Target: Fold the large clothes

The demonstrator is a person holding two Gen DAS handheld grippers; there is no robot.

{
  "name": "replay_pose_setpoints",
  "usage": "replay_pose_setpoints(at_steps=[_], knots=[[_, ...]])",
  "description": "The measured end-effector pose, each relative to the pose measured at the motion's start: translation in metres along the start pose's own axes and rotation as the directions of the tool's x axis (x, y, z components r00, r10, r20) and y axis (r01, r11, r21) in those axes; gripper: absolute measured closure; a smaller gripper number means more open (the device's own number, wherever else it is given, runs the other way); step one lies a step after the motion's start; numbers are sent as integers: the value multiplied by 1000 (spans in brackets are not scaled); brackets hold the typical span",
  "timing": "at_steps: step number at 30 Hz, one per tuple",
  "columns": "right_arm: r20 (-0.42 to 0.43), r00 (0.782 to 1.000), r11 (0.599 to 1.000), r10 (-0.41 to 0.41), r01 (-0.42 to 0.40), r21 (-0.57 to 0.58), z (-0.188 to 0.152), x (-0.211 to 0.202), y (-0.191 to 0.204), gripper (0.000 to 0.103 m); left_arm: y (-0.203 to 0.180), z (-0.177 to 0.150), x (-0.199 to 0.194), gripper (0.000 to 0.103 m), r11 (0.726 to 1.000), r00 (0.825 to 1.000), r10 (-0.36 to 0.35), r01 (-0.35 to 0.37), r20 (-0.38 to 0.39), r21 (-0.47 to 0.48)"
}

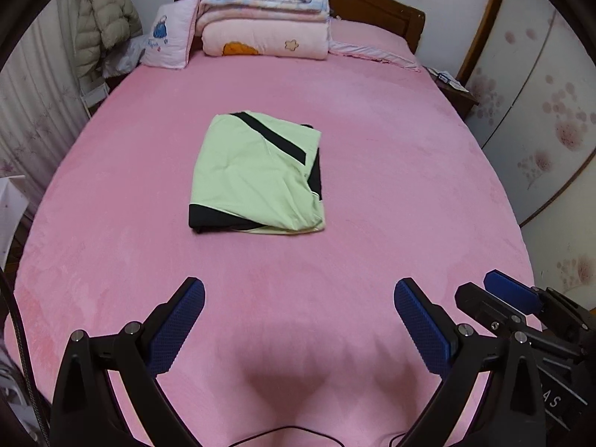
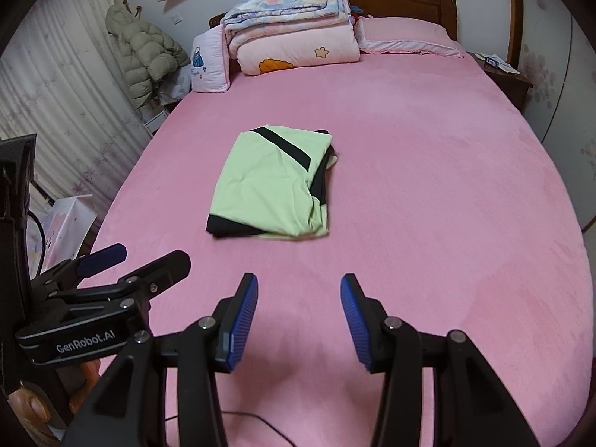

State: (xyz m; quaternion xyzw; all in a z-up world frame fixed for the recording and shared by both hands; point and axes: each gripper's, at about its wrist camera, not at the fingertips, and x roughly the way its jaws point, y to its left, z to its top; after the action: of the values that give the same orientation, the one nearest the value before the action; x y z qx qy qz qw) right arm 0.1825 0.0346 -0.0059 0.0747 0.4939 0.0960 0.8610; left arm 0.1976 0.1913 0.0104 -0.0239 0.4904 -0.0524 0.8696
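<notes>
Folded garment [image 1: 257, 175] mid-bed, well ahead of both tongs — left tongs [image 1: 298, 294] wide, right tongs [image 2: 299, 290] half-open, empty.

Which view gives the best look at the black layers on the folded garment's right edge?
The right wrist view: the folded green and black garment shows its right side edge, with black layers poking out beyond the green. The left wrist view shows the same garment more from above, that edge narrower.

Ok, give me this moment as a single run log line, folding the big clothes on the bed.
garment: folded, flat mid-bed | left gripper: open, empty, short of garment | right gripper: open, empty | bed: pink cover | step: fold looks finished
</notes>
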Motion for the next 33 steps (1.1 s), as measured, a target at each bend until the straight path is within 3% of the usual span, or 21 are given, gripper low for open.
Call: replay_pose_setpoints(at_steps=[7, 16, 25, 33], knots=[[22, 999, 1000, -24, 24, -8, -40, -79, -13, 56, -34, -43, -70, 2, 1000, 999, 18, -19, 27, 7], [72, 995, 997, -67, 69, -30, -81, -145, -10, 56, -62, -84, -133, 2, 1000, 999, 6, -7, 40, 11], [89, 993, 997, -77, 78, -5, -111, -177, -18, 56, -91, -108, -157, 2, 996, 994, 75, -78, 77, 38], [83, 992, 995, -100, 100, -2, -121, -184, -30, 56, -111, -119, -160, 2, 996, 995, 88, -90, 56, 26]])
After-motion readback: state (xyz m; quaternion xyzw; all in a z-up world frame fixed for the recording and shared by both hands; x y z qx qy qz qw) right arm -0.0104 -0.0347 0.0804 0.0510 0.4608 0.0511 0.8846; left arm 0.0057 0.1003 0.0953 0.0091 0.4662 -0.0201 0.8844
